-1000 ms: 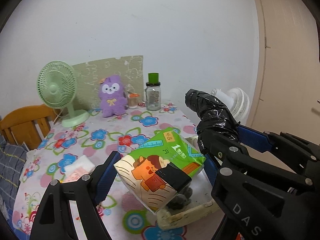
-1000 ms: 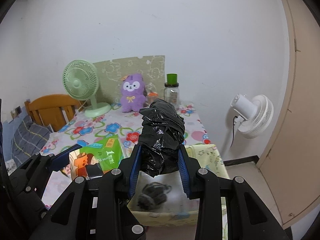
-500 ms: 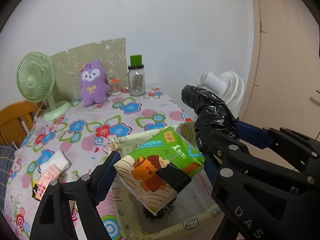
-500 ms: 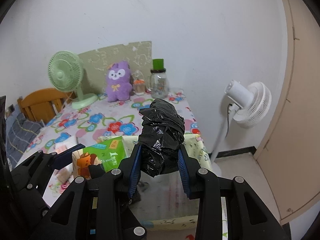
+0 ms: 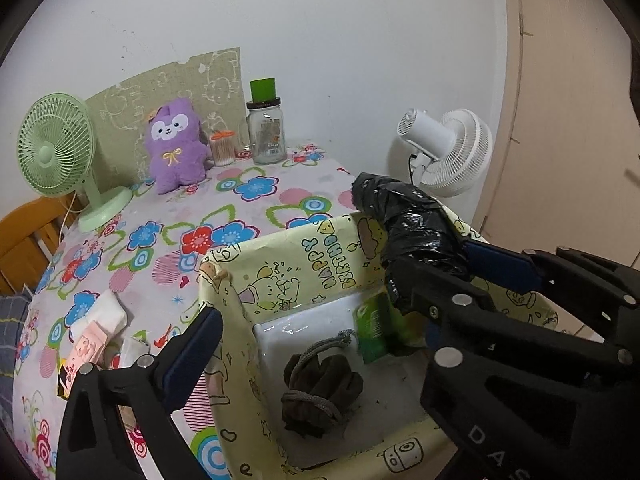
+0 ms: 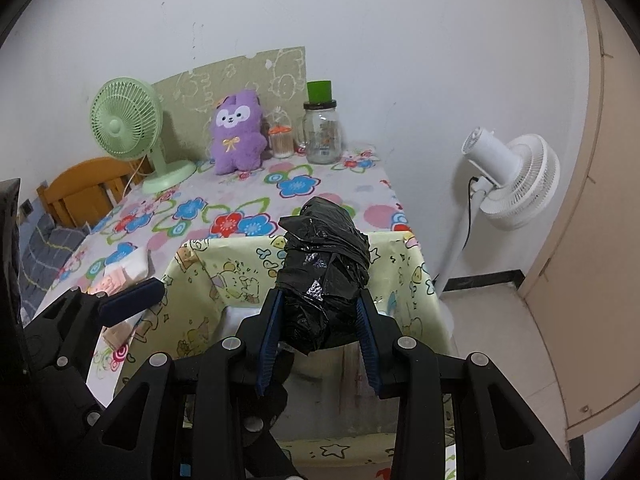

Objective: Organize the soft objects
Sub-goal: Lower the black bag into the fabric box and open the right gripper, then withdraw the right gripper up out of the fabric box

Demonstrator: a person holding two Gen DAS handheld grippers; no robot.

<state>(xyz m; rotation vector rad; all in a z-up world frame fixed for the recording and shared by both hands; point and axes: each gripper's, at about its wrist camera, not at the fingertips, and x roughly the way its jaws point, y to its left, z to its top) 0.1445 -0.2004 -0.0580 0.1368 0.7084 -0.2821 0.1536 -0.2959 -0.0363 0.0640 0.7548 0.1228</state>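
A yellow-green cartoon-print box point(image 5: 280, 240) point(image 6: 224, 244) stands at the table's near right corner. My left gripper point(image 5: 316, 320) hangs over it with its jaws opening wide and nothing between them. The green tissue pack point(image 5: 374, 332) lies inside the box, free of the pads, beside a dark grey drawstring pouch point(image 5: 320, 388). My right gripper point(image 6: 320, 296) is shut on a black plastic-bag bundle point(image 6: 324, 256) point(image 5: 408, 216), held just above the box's right side. A purple plush toy point(image 5: 176, 144) point(image 6: 238, 132) sits at the back of the table.
On the floral tablecloth lie pink and white tissue packs point(image 5: 100, 320) left of the box. A green desk fan point(image 5: 56, 152), a glass jar with a green cup on top point(image 5: 266, 132) and a cotton-swab tub line the back wall. A white floor fan point(image 6: 512, 176) stands to the right.
The left jaws spread apart and the green tissue pack fell from them into the box. Both grippers came down closer over the box, the right one still holding the black bundle.
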